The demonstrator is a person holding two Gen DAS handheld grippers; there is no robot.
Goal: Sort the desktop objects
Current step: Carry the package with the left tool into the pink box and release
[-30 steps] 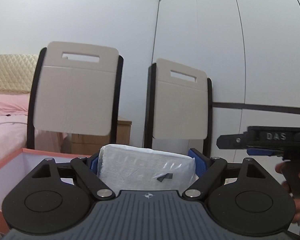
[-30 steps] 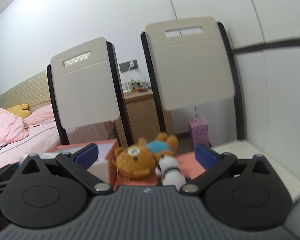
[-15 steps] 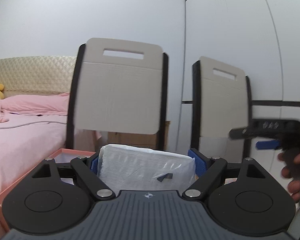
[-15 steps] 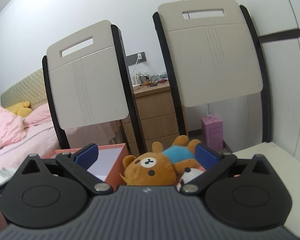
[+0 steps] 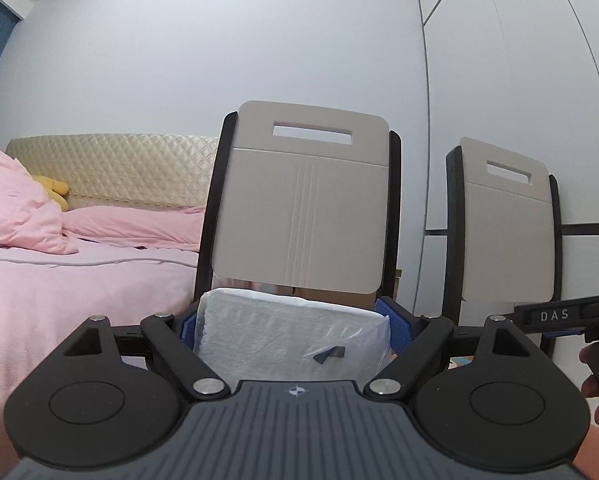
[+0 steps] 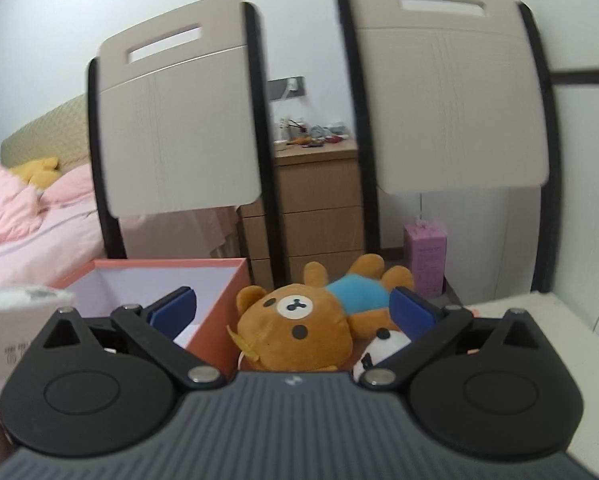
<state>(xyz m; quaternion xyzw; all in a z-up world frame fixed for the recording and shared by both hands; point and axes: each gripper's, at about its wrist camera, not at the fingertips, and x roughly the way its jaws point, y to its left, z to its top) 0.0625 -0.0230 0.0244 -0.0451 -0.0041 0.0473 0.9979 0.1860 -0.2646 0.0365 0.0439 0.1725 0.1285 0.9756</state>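
The left gripper point(image 5: 291, 326) holds the plastic-wrapped tissue pack point(image 5: 289, 340) clamped between its fingers, beside the orange box point(image 6: 167, 280), probably its destination. The right gripper point(image 6: 293, 306), fingers spread and empty, faces the bear plush point(image 6: 303, 320) right of that box.

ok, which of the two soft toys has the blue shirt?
The brown bear, lying on its back beside the pink box. The black-and-white toy in front of it shows no clothing.
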